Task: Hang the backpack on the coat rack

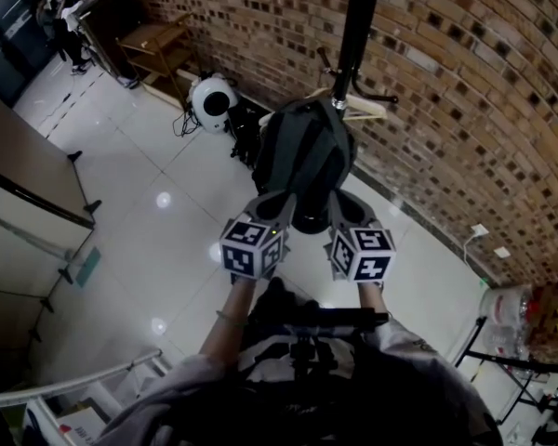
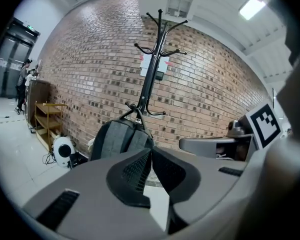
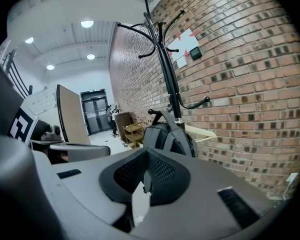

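The dark grey backpack (image 1: 302,151) hangs by its top loop from a lower hook of the black coat rack (image 1: 355,26), against the brick wall. Both grippers sit just short of the pack's lower end, apart from it. My left gripper (image 1: 281,204) is shut with nothing between its pads. My right gripper (image 1: 340,203) is shut and empty too. In the left gripper view the backpack (image 2: 121,139) and the rack (image 2: 152,79) stand ahead of the left gripper (image 2: 151,151). The right gripper view shows the backpack (image 3: 167,136) and rack (image 3: 170,79) beyond the right gripper (image 3: 146,156).
The rack's round base (image 1: 312,219) stands on the glossy white floor. A wooden hanger (image 1: 367,111) sticks out beside the pack. A white round device (image 1: 212,100) and a wooden shelf (image 1: 158,40) stand along the wall at left. A partition (image 1: 28,184) is at far left.
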A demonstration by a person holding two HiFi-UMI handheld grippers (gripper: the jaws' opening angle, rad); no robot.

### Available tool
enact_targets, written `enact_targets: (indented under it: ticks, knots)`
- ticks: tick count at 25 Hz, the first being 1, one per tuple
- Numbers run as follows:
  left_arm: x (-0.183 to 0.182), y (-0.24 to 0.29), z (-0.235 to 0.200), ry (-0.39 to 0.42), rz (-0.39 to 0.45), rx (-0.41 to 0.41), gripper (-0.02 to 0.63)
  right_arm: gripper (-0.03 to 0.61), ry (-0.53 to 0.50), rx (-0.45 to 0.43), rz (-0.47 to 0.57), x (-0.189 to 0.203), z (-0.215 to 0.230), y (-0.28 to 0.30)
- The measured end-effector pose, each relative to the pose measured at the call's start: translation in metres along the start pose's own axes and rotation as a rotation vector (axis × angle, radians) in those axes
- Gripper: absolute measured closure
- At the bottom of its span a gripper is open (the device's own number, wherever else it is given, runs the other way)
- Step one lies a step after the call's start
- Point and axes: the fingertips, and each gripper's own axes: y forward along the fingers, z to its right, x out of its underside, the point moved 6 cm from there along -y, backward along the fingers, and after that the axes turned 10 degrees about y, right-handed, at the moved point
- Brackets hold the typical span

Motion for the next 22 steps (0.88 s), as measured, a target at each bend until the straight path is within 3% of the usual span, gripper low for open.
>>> enact_targets:
  ticks: [10,22]
  knots:
    - [0.002,0.001,0.055,0.002,0.017,-0.059,0.607,0.577,-0.045,-0.074,-0.023,0.006,0.014,-0.042]
    - [0.017,-0.01,0.078,-0.013,0.021,-0.112,0.607,0.577,-0.066,-0.115,-0.035,0.02,0.014,-0.065]
